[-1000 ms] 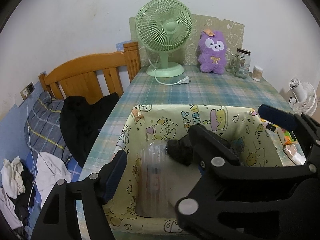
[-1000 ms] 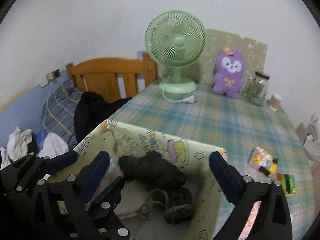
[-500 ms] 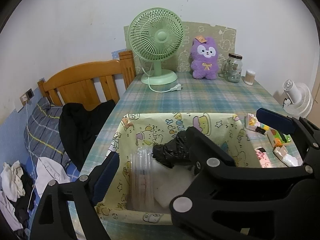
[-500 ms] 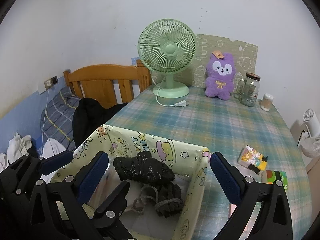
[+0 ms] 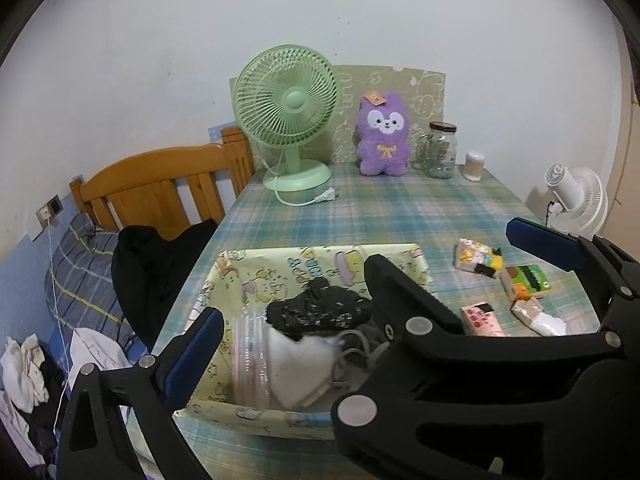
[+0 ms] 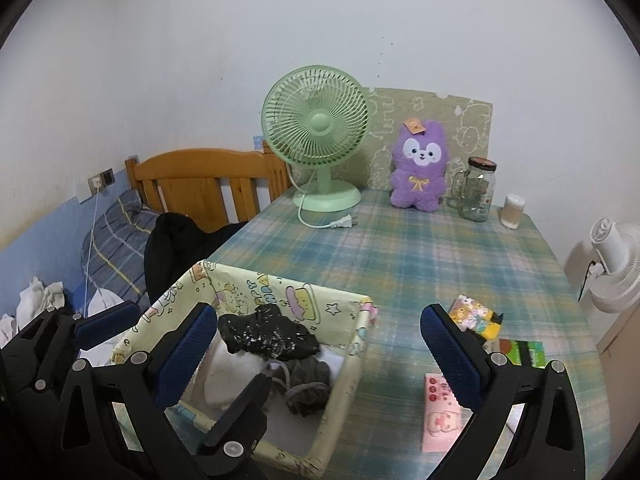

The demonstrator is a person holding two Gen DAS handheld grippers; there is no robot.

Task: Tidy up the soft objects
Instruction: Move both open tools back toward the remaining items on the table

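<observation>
You are looking at a yellow cartoon-print fabric bin (image 6: 352, 344) sitting open on the plaid tablecloth. A crumpled black glossy bag (image 6: 268, 334) is lying on top inside, over white cloth (image 5: 298, 364) and a grey corded bundle (image 6: 308, 380).

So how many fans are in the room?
2. A green fan stands at the table's far end beside the purple plush toy; a white fan sits off the table's right edge. Others may be hidden.

I see a pale wall (image 6: 200, 60) behind my plaid-covered table (image 6: 400, 264), with a wooden headboard (image 6: 208, 180) and striped bedding (image 5: 80, 280) at left.
</observation>
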